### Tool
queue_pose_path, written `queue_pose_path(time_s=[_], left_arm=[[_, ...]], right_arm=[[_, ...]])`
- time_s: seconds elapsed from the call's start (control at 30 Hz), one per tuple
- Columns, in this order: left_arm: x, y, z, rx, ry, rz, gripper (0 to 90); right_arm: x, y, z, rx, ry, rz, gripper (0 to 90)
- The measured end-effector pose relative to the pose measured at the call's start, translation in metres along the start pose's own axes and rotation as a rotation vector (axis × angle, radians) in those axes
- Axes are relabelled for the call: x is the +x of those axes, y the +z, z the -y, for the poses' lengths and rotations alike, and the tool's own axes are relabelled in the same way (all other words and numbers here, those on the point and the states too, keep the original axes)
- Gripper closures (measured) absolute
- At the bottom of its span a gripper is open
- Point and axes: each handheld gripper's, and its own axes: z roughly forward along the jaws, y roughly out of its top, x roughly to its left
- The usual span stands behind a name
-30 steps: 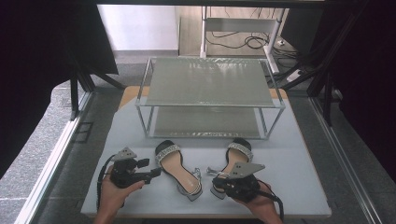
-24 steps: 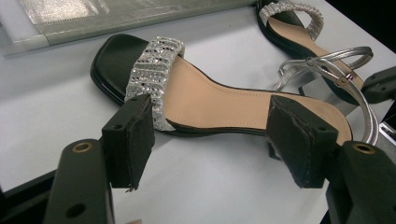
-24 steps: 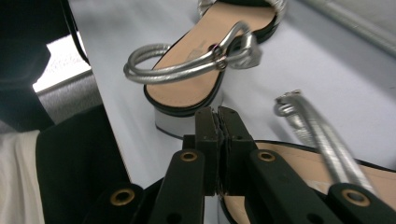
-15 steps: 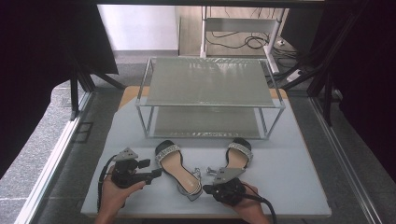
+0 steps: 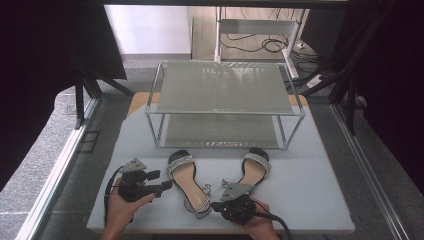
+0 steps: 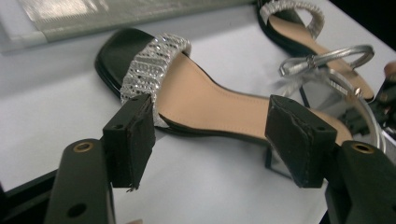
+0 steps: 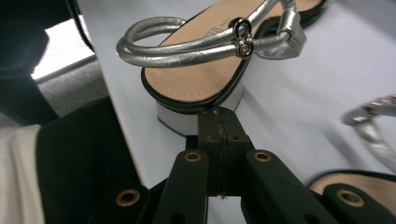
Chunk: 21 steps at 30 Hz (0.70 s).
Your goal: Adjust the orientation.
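Now two sandals are lying side by side on the bench (image 5: 320,200), in front of the shelf (image 5: 225,95). The left claw (image 5: 162,186) is standing wide open and empty, just beside the left sandal (image 5: 189,181). The right claw (image 7: 218,135) is pressed closed on nothing, its tips touching the heel block of the right sandal (image 7: 205,84).

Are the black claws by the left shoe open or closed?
Open. The left gripper holds its jaws wide apart, with the left sandal lying between and beyond them.
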Motion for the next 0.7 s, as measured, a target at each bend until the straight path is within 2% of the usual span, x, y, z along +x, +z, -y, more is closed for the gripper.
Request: queue_pose_path(time_s=[0.03, 0.1, 0.13, 0.2, 0.37, 0.4, 0.53, 0.7], left_arm=[[0.000, -0.002, 0.000, -0.004, -0.001, 0.001, 33.6], [0.001, -0.004, -0.001, -0.008, -0.001, -0.003, 33.6], [0.002, -0.005, -0.001, -0.009, -0.003, -0.003, 33.6], [0.003, -0.008, 0.000, -0.009, -0.010, -0.002, 33.5], [0.004, -0.012, -0.001, -0.020, -0.011, -0.004, 33.4], [0.005, -0.015, -0.001, -0.023, -0.014, -0.005, 33.4], [0.006, -0.018, -0.001, -0.031, -0.021, -0.010, 33.4], [0.009, -0.022, 0.000, -0.041, -0.025, -0.014, 33.4]], right_arm=[[0.000, 0.000, 0.000, 0.000, 0.000, 0.000, 89.1], [0.007, 0.006, -0.004, -0.003, -0.009, -0.039, 89.1], [0.007, 0.006, -0.004, -0.003, -0.009, -0.039, 89.1], [0.017, 0.014, -0.009, -0.007, -0.024, -0.069, 89.0], [0.031, 0.025, -0.016, -0.011, -0.043, -0.079, 89.1], [0.035, 0.031, -0.019, -0.021, -0.046, -0.099, 89.1], [0.041, 0.041, -0.024, -0.035, -0.056, -0.126, 89.1], [0.052, 0.060, -0.035, -0.072, -0.069, -0.143, 89.1]])
